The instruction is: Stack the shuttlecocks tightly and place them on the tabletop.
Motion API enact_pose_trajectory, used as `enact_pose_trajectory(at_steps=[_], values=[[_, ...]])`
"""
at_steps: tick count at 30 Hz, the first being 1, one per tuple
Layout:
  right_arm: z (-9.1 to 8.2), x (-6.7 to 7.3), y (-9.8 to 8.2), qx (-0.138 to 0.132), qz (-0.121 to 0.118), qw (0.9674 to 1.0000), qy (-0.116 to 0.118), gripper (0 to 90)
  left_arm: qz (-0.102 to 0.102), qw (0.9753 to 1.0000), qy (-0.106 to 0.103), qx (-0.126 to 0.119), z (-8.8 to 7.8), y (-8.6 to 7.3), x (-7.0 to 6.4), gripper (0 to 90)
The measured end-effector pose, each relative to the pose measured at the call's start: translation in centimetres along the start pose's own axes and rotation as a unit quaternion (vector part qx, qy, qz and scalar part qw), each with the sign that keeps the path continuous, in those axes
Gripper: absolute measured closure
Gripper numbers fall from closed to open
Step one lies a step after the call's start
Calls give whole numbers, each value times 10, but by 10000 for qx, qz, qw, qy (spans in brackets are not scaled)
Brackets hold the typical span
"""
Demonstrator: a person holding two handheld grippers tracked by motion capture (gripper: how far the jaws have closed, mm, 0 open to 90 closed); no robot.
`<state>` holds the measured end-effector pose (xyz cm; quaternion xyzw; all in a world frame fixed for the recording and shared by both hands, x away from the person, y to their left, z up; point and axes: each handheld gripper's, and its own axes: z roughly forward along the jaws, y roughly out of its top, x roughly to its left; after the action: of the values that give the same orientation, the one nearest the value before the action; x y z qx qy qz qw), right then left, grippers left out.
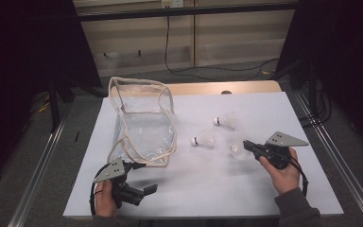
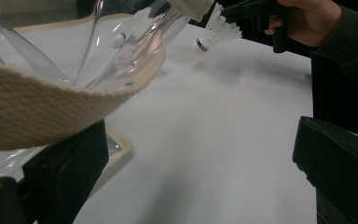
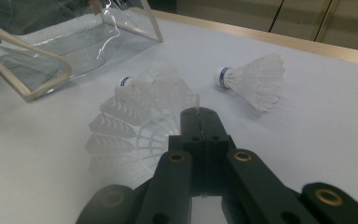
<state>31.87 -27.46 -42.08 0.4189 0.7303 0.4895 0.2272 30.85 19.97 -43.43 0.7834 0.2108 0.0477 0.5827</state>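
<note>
My right gripper [image 1: 246,144] is shut on the skirt rim of a white shuttlecock [image 1: 237,151], just above the white table at the right. In the right gripper view its closed jaws [image 3: 199,116] pinch that skirt [image 3: 135,135]. Two more shuttlecocks [image 1: 203,139] [image 1: 225,121] lie on the table farther back. A clear bag with beige trim [image 1: 144,120] stands open at the left. My left gripper [image 1: 144,194] rests near the front edge, below the bag's front corner, its jaws wide open [image 2: 200,172]. The bag's beige strap [image 2: 28,112] hangs close over its left jaw.
The white table top [image 1: 203,189] sits on a wooden board [image 1: 246,87] at the back. Metal rails [image 1: 42,161] run along both sides. The right hand with the held shuttlecock [image 2: 216,30] appears far off in the left gripper view.
</note>
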Motion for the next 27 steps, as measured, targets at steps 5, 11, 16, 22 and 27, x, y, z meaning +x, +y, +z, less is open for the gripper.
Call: enact_pose_trajectory(at_steps=[5,11,16,22,27], values=[[11,0,4,0,32,10000,8,900,6,10000,-3,3,0,0,0,34],[23,-2,12,12,39,10000,24,900,6,10000,3,9,0,0,1,35],[30,-4,13,64,43,10000,9,900,10,10000,-10,-1,1,0,0,34],[37,-7,10,115,149,9998,-6,900,16,10000,-2,4,1,0,1,35],[41,-10,8,151,263,9995,33,900,17,10000,5,3,1,0,1,35]])
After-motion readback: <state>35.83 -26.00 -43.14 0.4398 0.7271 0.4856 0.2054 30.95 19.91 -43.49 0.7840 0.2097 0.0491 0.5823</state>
